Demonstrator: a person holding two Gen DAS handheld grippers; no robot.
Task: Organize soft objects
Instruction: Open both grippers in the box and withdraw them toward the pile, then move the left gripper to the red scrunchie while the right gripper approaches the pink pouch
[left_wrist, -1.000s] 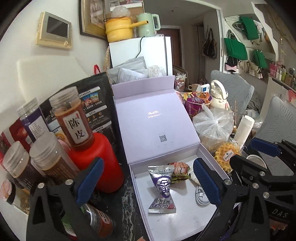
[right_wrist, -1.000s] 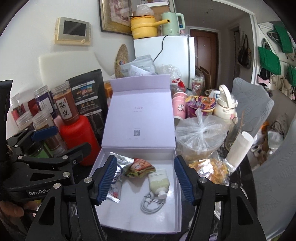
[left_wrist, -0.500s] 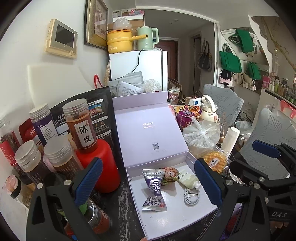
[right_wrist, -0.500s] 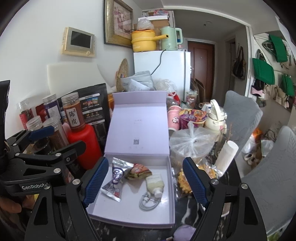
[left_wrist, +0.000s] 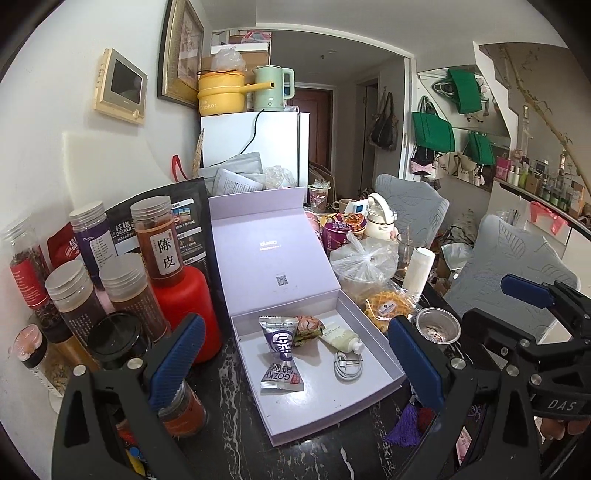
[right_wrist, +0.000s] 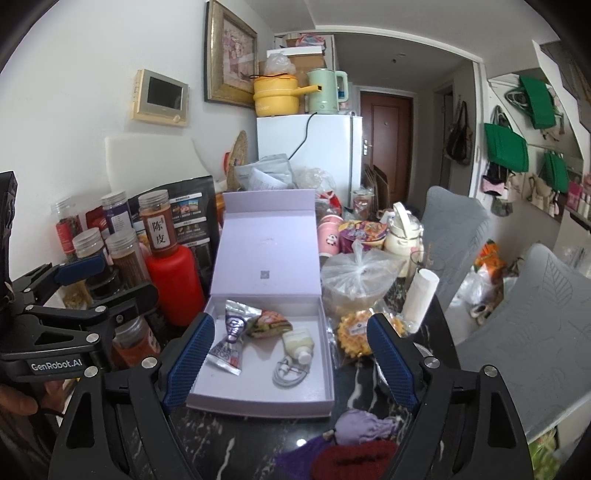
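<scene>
An open lilac box lies on the dark marble table with its lid upright. Inside lie a purple snack packet, a small printed pouch, a cream tube and a coiled white cable. My left gripper is open and empty, held back before the box. My right gripper is open and empty, also before the box. A purple cloth pouch and a dark red soft item lie in front of the box; a purple tassel shows in the left wrist view.
Spice jars and a red bottle crowd the left of the box. A tied plastic bag, a yellow waffle packet, a white roll and a small metal cup stand to the right. Grey chairs stand beyond.
Both grippers have drawn back and up from the box, so it looks smaller and farther. The soft items in front of the box have come into view. Both stay open.
</scene>
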